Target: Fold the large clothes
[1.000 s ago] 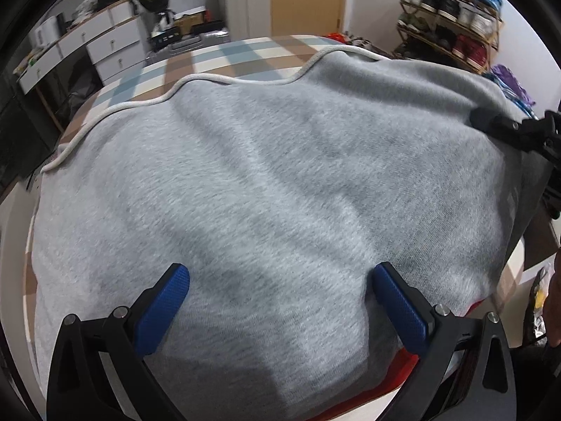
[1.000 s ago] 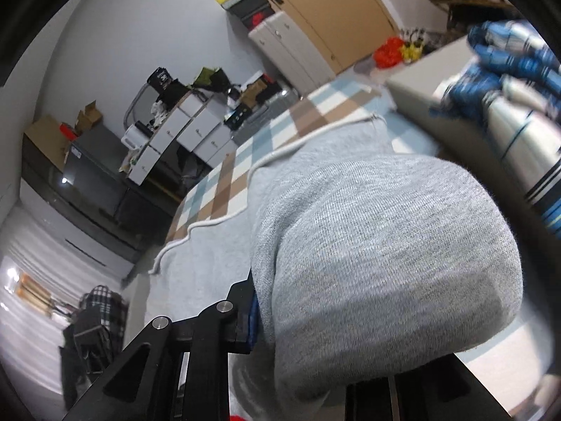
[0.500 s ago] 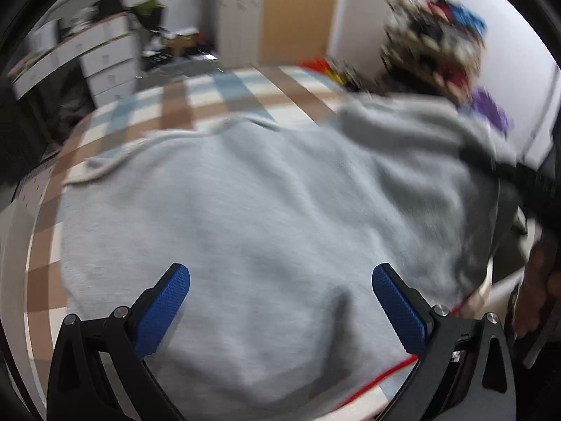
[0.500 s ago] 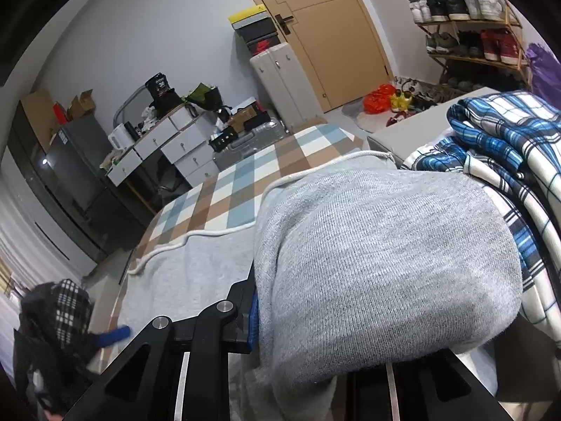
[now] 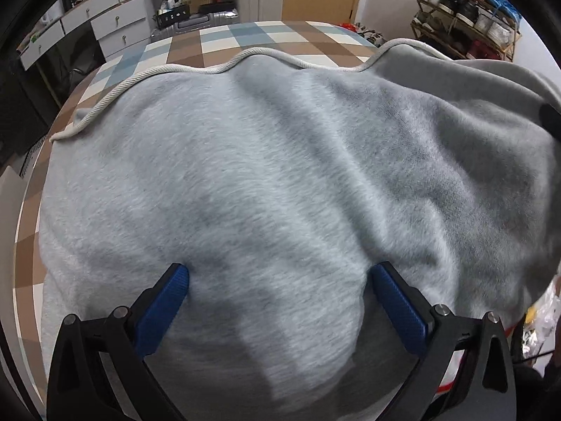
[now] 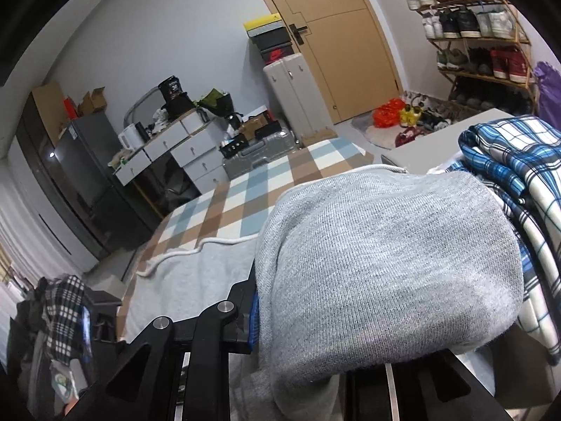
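Mostly I see one grey garment spread over the checked bed, its white cord edge snaking along the far side. Only my right view shows the blue plaid clothes heaped beside it, the one shoe rack and one door. My left tool hangs above the fabric, both blue pads spread wide, nothing between them. My right tool is clamped on a bunched fold of the garment, which hides one finger.

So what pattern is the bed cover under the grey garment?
The bed cover is checked in brown, light blue and cream squares; the right wrist view shows it best.
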Motion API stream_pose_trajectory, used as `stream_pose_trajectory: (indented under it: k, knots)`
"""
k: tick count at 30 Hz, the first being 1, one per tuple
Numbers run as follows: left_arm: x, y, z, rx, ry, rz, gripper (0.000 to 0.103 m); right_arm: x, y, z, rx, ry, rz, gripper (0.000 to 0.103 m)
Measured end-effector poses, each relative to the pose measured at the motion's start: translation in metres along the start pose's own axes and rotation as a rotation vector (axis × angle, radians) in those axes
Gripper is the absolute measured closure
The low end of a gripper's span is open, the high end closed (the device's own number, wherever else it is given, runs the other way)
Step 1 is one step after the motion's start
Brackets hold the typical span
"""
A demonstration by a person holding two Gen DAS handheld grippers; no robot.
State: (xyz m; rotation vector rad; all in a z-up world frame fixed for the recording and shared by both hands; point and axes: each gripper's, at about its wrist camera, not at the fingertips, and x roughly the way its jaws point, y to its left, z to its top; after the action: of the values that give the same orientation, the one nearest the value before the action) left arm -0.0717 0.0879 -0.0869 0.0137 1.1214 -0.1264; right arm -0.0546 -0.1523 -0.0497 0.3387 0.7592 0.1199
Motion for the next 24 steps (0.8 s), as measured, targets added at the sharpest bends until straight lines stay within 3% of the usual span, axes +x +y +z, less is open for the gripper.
stream_pose_trajectory:
  k: [9,15,18,21,24]
  knots:
    - [0.006,-0.038,0.007,0.031,0.030,-0.061,0.002,-0.020,0.005,0.010,-0.080,-0.066,-0.076,0.081]
    - [0.000,-0.036,0.016,-0.010,0.075,-0.346,0.002,-0.036,0.026,0.033,-0.183,-0.042,-0.200,0.081]
    - [-0.019,-0.004,0.012,-0.053,0.109,-0.470,0.002,-0.032,0.067,0.034,-0.328,-0.018,-0.288,0.081]
    - [-0.050,0.050,-0.002,-0.081,0.066,-0.414,0.002,-0.015,0.126,0.010,-0.557,-0.014,-0.396,0.081]
    - [-0.084,0.113,-0.023,-0.130,0.004,-0.402,0.002,0.005,0.168,-0.026,-0.758,-0.018,-0.412,0.081]
